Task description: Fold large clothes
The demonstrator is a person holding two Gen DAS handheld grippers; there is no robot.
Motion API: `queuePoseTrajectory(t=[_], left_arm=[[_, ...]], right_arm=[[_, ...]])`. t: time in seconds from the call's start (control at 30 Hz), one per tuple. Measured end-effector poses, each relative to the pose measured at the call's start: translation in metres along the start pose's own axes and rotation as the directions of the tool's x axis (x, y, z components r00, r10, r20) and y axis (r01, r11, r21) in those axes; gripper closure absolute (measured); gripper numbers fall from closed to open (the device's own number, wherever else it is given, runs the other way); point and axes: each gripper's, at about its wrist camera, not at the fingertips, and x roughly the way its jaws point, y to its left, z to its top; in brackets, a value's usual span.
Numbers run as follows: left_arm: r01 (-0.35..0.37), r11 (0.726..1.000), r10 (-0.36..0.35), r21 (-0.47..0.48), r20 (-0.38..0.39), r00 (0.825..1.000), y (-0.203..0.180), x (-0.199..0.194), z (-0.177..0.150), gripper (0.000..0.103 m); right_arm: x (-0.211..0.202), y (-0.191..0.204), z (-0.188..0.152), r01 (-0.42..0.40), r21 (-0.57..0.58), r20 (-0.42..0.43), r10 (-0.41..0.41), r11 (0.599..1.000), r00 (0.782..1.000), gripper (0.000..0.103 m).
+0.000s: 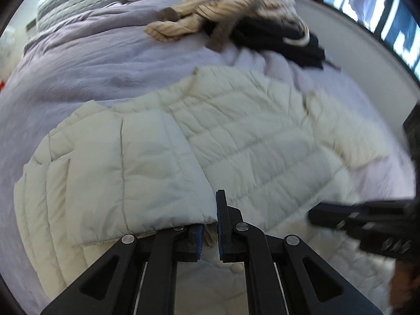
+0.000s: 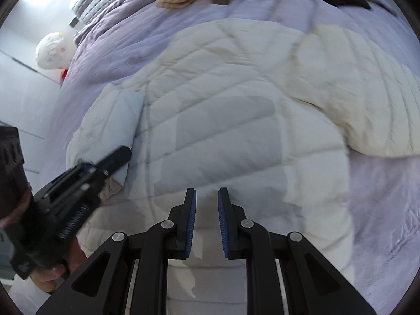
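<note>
Jacket: the cream puffer jacket (image 1: 236, 141) lies spread flat on the lilac bedspread (image 1: 78, 60), directly ahead of and below both your grippers.
Long axis: its body runs away from you toward the clothes pile (image 1: 236, 18) at the far side of the bed; one sleeve (image 2: 367, 99) lies out to your right.
Left gripper (image 1: 209, 225): nearly closed on the cuff end of the left sleeve (image 1: 131, 173), a fold of fabric visible between the pads. That sleeve is already laid across the jacket's left side.
Right gripper (image 2: 206, 223): jaws a little apart, nothing between them, hanging over the jacket's near middle.
Nearer hand: your right is the closer one to the outflung sleeve; your left is occupied on the opposite edge.
Judgement: the next fold likely turns on that right sleeve, lying up and right of the empty gripper.
Caution: both views are smeared, so seam and hem positions are only roughly readable.
</note>
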Motion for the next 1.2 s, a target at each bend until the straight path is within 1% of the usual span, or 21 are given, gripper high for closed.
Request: queuePoseTrajectory(t=[0.03,0.1,0.17,0.27,0.33,0.4,0.47,0.57,0.63,0.67,0.77,0.8,0.87,0.9,0.93,0.97,1.0,1.03,1.07,1.1,1.2], left_arm=[[-0.009,1.0,0.009,0.013,-0.006,1.0,-0.002,0.002,-0.001,0.085],[-0.013,1.0,0.014,0.022,-0.018,1.0,-0.004,0.0,-0.005,0.03],[-0.031,0.999,0.03,0.041,0.022,0.999,-0.011,-0.007,-0.005,0.029],[-0.039,0.997,0.039,0.065,0.005,0.999,-0.014,-0.014,-0.003,0.028],[-0.048,0.998,0.046,0.046,0.03,0.998,-0.01,-0.028,-0.004,0.028],[-0.059,0.998,0.059,0.002,0.081,0.995,0.003,-0.051,-0.013,0.029],[-0.12,0.991,0.126,-0.054,0.108,0.986,0.019,-0.069,-0.026,0.028],[-0.243,0.951,0.261,-0.19,0.078,0.962,0.062,-0.09,-0.051,0.028],[-0.288,0.914,0.314,-0.285,0.052,0.948,0.09,-0.099,-0.065,0.028],[-0.32,0.882,0.351,-0.346,0.027,0.936,0.109,-0.104,-0.076,0.028],[-0.346,0.818,0.366,-0.459,-0.048,0.929,0.151,-0.107,-0.101,0.028],[-0.348,0.805,0.364,-0.481,-0.064,0.929,0.16,-0.107,-0.107,0.029],[-0.345,0.793,0.358,-0.502,-0.075,0.931,0.171,-0.112,-0.122,0.029],[-0.349,0.797,0.359,-0.493,-0.077,0.93,0.171,-0.111,-0.127,0.029],[-0.354,0.804,0.36,-0.478,-0.081,0.929,0.17,-0.111,-0.131,0.028],[-0.359,0.814,0.359,-0.457,-0.089,0.929,0.168,-0.11,-0.134,0.028],[-0.357,0.826,0.351,-0.435,-0.098,0.931,0.165,-0.106,-0.137,0.028],[-0.355,0.837,0.34,-0.417,-0.112,0.934,0.162,-0.1,-0.138,0.028],[-0.354,0.841,0.333,-0.409,-0.124,0.935,0.16,-0.095,-0.138,0.028],[-0.354,0.845,0.323,-0.401,-0.145,0.935,0.157,-0.09,-0.138,0.028],[-0.347,0.842,0.311,-0.412,-0.154,0.938,0.157,-0.074,-0.13,0.028]], right_arm=[[0.0,0.0,-0.001,-0.005,0.008,0.0,0.005,1.0,1.0,0.084],[-0.002,-0.007,-0.002,-0.013,0.018,0.001,0.013,1.0,1.0,0.084],[-0.006,-0.014,-0.002,-0.017,0.017,0.006,0.017,1.0,1.0,0.084],[-0.009,-0.017,-0.002,-0.015,-0.006,0.004,0.015,1.0,1.0,0.084],[-0.011,-0.016,-0.003,-0.008,-0.026,0.004,0.008,1.0,1.0,0.083],[-0.016,-0.004,-0.003,0.006,-0.076,0.014,-0.005,0.997,1.0,0.068],[-0.022,0.011,-0.004,0.03,-0.139,0.039,-0.025,0.99,0.999,0.016],[-0.029,0.058,-0.009,0.058,-0.319,0.104,-0.026,0.946,0.994,0.013],[-0.026,0.095,-0.015,0.098,-0.449,0.144,-0.036,0.888,0.989,0.013],[-0.022,0.112,-0.02,0.128,-0.507,0.165,-0.049,0.853,0.985,0.013],[-0.001,0.16,-0.037,0.28,-0.667,0.26,-0.136,0.69,0.956,0.013],[0.012,0.175,-0.043,0.342,-0.712,0.305,-0.168,0.613,0.937,0.013],[0.029,0.185,-0.049,0.429,-0.741,0.374,-0.214,0.517,0.903,0.013],[0.043,0.19,-0.047,0.487,-0.74,0.419,-0.249,0.463,0.873,0.014],[0.049,0.191,-0.047,0.521,-0.732,0.446,-0.269,0.44,0.854,0.015],[0.058,0.192,-0.042,0.562,-0.713,0.479,-0.294,0.419,0.827,0.025],[0.061,0.191,-0.035,0.574,-0.7,0.486,-0.305,0.426,0.819,0.039],[0.063,0.191,-0.03,0.571,-0.691,0.477,-0.314,0.442,0.821,0.085],[0.062,0.186,-0.022,0.552,-0.676,0.447,-0.324,0.489,0.834,0.099],[0.055,0.181,-0.009,0.503,-0.644,0.4,-0.306,0.577,0.864,0.099],[0.021,0.167,0.013,0.369,-0.545,0.35,-0.195,0.753,0.916,0.099]])
